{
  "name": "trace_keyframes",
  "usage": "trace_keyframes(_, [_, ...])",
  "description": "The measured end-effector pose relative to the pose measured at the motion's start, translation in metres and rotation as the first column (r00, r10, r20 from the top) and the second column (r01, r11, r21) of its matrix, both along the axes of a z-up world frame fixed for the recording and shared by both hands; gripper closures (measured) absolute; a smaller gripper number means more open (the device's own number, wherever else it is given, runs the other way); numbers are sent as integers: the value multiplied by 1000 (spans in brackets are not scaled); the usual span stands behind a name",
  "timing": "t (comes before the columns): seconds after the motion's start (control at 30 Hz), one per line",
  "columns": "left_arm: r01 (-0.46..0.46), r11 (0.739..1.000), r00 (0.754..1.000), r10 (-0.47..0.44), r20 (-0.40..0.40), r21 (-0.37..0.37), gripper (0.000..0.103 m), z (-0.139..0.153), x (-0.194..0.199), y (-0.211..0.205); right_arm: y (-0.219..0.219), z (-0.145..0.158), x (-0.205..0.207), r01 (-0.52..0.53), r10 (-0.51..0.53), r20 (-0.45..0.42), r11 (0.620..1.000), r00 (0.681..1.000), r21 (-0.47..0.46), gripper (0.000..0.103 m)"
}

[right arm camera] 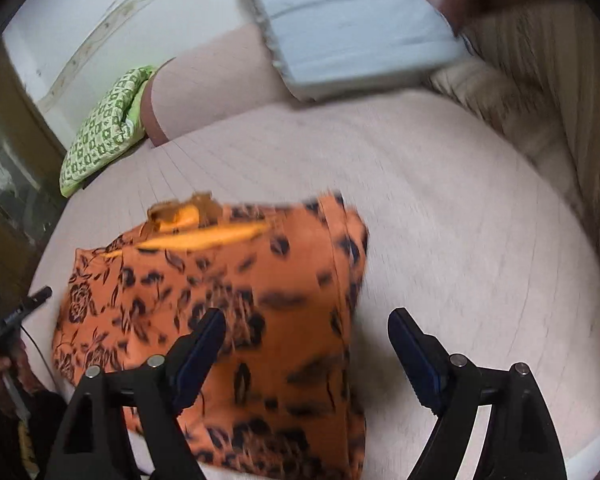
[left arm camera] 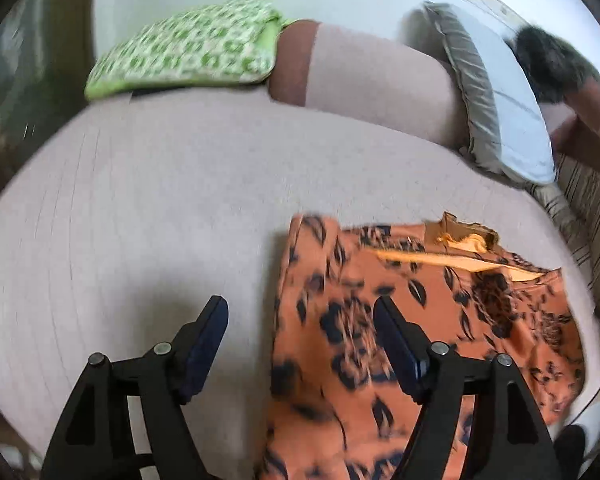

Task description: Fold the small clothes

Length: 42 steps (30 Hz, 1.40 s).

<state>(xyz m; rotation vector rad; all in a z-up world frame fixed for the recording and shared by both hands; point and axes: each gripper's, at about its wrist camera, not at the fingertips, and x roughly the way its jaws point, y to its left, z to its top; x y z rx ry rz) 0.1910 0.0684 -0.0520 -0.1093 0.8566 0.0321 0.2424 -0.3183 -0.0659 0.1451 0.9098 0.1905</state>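
An orange garment with a black flower print (left arm camera: 420, 320) lies on the pale pink bed sheet (left arm camera: 140, 208), its plain orange collar at the far edge. In the right wrist view the garment (right arm camera: 236, 288) lies left of centre. My left gripper (left arm camera: 300, 312) is open and empty, just above the garment's left edge. My right gripper (right arm camera: 306, 324) is open and empty, above the garment's right edge. The other gripper's tip (right arm camera: 28, 304) shows at the far left of the right wrist view.
A green patterned pillow (left arm camera: 188, 48) and a pink bolster (left arm camera: 364, 76) lie at the bed's far side. A grey-white pillow (left arm camera: 496, 100) leans at the right. A striped blanket (right arm camera: 540, 92) lies at the right of the bed.
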Motion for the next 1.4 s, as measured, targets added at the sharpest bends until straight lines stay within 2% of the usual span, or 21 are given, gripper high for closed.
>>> trace_keyframes(0.1, [66, 994, 994, -58, -96, 90, 30, -22, 29, -14, 17, -17, 39, -24, 22, -25, 994, 999, -105, 17])
trace_keyframes(0.17, [110, 988, 987, -96, -127, 111, 48, -31, 41, -15, 14, -29, 51, -39, 33, -47, 988, 998, -146, 18])
trace_keyframes(0.27, [142, 977, 983, -120, -140, 158, 54, -36, 59, -23, 20, -51, 69, -52, 26, -126, 978, 992, -204, 59])
trace_keyframes(0.3, [149, 978, 978, -124, -169, 145, 76, -41, 63, -22, 17, -54, 71, -58, 30, -135, 976, 990, -211, 66])
trace_keyframes(0.37, [165, 978, 972, -140, -188, 124, 88, -43, 64, -16, 19, -47, 69, -90, 61, -126, 968, 990, -236, 76])
trace_keyframes(0.43, [152, 981, 983, -137, -122, 124, 90, -30, 65, -13, 16, -28, 65, -71, 55, -75, 971, 996, -230, 90])
trace_keyframes(0.53, [68, 994, 998, -68, -11, 86, 93, -11, 58, -5, -17, -7, 64, 58, -58, 8, 979, 998, -195, 90])
trace_keyframes(0.6, [54, 996, 989, -44, -138, 69, 89, -42, 75, -2, -42, -34, 77, 118, -136, -90, 978, 987, -174, 90])
trace_keyframes(0.67, [37, 996, 991, -26, -132, 81, 79, -53, 77, 0, -56, -57, 76, 141, -158, -174, 984, 972, -104, 88])
trace_keyframes(0.73, [41, 996, 995, -34, -89, 84, 57, -41, 72, -2, -56, -47, 58, 131, -136, -109, 990, 985, -51, 77])
trace_keyframes(0.77, [50, 996, 995, -44, -85, 75, 36, -39, 71, -3, -53, -38, 49, 128, -132, -65, 989, 989, -70, 65])
trace_keyframes(0.8, [51, 995, 996, -44, -81, 82, 32, -37, 70, -4, -52, -27, 41, 133, -135, -29, 989, 990, -64, 20])
trace_keyframes(0.83, [46, 994, 996, -38, -80, 103, 32, -37, 69, -5, -53, -17, 34, 145, -144, 17, 989, 989, -39, 9])
trace_keyframes(0.97, [17, 994, 997, -9, -74, 110, 33, -36, 64, -6, -40, 21, 20, 136, -124, 159, 988, 980, -67, 9])
trace_keyframes(1.07, [-12, 994, 999, 15, -29, 111, 33, -31, 57, -4, -14, 9, 31, 26, -17, 68, 991, 998, -131, 11])
trace_keyframes(1.1, [-13, 994, 1000, 15, -19, 108, 33, -32, 55, -3, -6, 0, 35, -1, 9, 45, 987, 999, -163, 15])
trace_keyframes(1.17, [1, 993, 1000, 1, -18, 116, 33, -33, 59, -5, 8, -31, 47, -38, 26, -47, 961, 999, -274, 40])
trace_keyframes(1.2, [26, 987, 999, -18, -50, 156, 40, -39, 64, -10, 9, -45, 54, -61, 35, -102, 963, 994, -263, 84])
trace_keyframes(1.23, [44, 982, 996, -30, -83, 182, 60, -45, 69, -13, 10, -48, 55, -68, 38, -116, 962, 993, -264, 89])
trace_keyframes(1.27, [81, 983, 988, -58, -145, 162, 93, -55, 74, -13, 16, -43, 52, -88, 61, -97, 951, 993, -298, 92])
trace_keyframes(1.4, [47, 990, 996, -36, -80, 131, 94, -42, 69, -8, 1, -10, 39, 6, 5, 33, 942, 999, -336, 97])
